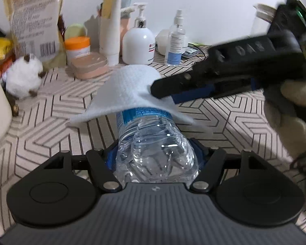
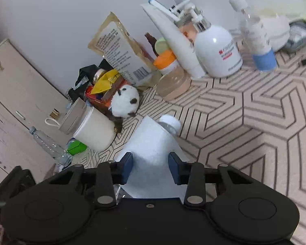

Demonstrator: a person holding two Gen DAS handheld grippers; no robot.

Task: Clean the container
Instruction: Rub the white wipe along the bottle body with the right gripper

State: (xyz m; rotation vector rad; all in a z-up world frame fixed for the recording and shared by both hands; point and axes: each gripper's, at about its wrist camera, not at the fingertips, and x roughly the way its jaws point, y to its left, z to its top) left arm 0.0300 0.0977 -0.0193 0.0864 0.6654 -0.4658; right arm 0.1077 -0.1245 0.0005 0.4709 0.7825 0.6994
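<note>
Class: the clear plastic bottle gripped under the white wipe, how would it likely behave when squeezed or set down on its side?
The bottle looks thin-walled and crumpled, so it probably dents easily. It seems empty, so likely light. Being round, it may roll.

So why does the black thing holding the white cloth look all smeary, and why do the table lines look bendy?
In the left wrist view the right tool is motion-blurred, while the plastic bottle stays sharp; in the right wrist view the spray bottle is smeared; in both views the fisheye lens bends the tablecloth stripes near the edges.
</note>
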